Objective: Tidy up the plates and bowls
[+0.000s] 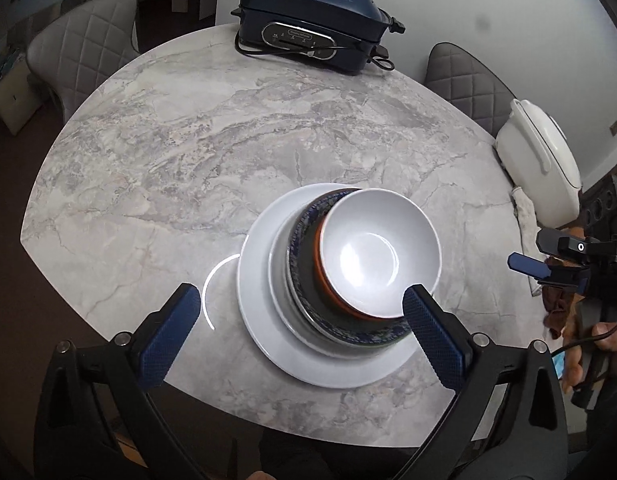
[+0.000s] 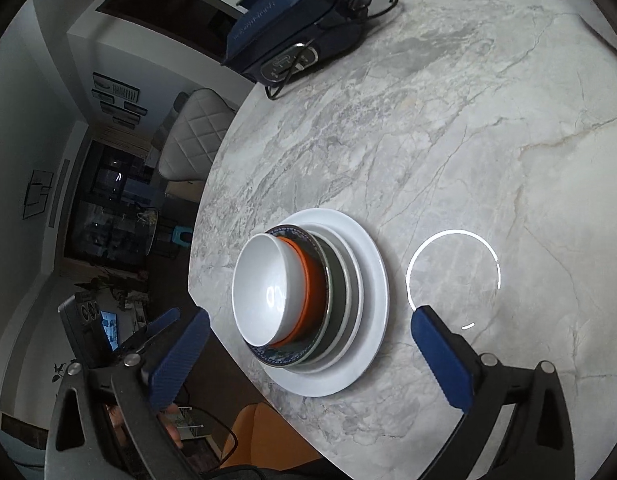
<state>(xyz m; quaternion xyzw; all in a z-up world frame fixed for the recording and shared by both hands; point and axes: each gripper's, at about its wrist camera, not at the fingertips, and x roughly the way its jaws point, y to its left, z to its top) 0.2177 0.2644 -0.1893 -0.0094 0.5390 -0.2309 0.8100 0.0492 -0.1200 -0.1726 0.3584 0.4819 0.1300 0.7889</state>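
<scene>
A stack of dishes stands near the front edge of the marble table (image 1: pixel 188 140). At the bottom is a large white plate (image 1: pixel 260 320) (image 2: pixel 368 280), then smaller plates, one with a blue pattern (image 1: pixel 360 336) (image 2: pixel 268 356). An orange bowl (image 1: pixel 321 264) (image 2: pixel 312 292) sits on them, with a white bowl (image 1: pixel 372 256) (image 2: pixel 264 288) nested on top. My left gripper (image 1: pixel 300 296) hangs open above the stack's near side, holding nothing. My right gripper (image 2: pixel 311 316) is open too, its fingers on either side of the stack and clear of it.
A dark blue electric grill (image 1: pixel 312 20) (image 2: pixel 284 28) with a trailing cord stands at the table's far edge. A white cooker (image 1: pixel 536 152) and a cloth (image 1: pixel 524 212) lie at the right edge. Quilted chairs (image 1: pixel 84 40) surround the table.
</scene>
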